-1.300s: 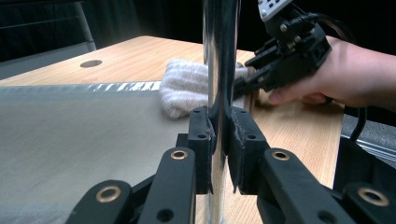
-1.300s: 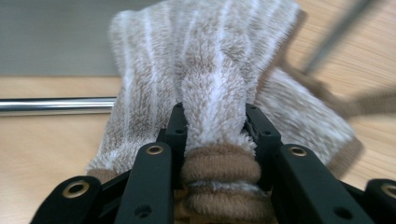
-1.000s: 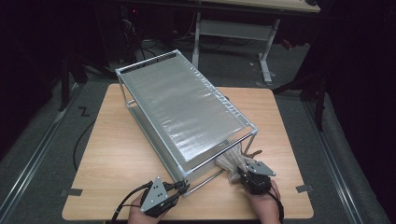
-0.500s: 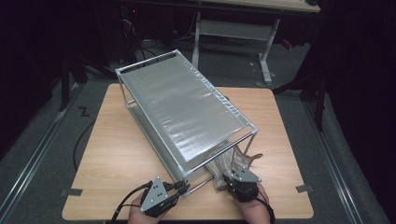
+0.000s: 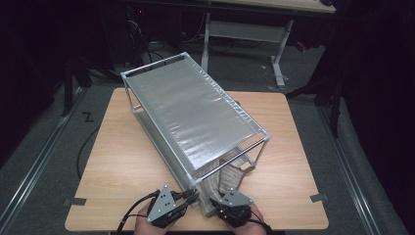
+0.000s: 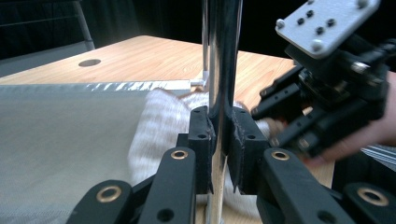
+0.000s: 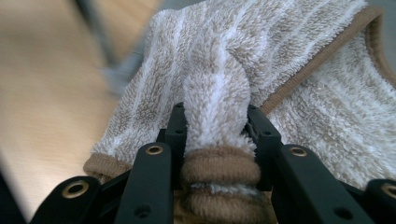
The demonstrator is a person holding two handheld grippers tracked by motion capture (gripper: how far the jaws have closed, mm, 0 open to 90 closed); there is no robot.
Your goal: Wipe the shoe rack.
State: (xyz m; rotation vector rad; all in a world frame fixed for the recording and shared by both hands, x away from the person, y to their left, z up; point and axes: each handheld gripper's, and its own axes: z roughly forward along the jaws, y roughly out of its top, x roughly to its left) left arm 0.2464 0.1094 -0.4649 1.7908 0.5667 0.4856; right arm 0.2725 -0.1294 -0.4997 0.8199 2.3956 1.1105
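One towel [image 7: 261, 60], soft, light and floppy, likely to drag and snag, so a bunched fold by the hem is the best hold. It hangs out of the rack's [image 5: 195, 112] near end onto the tabletop [image 5: 112, 161]. Right gripper [image 7: 215, 126] pinches that fold; left gripper [image 6: 219, 135] is clamped on one chrome post [image 6: 220, 56]. Other towels inside, if any, are hidden.

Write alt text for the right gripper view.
The right gripper is clamped on a bunched fold of a fluffy beige-and-white striped towel, whose brown-edged hem bulges between the black jaws. The wooden table lies blurred at the left.
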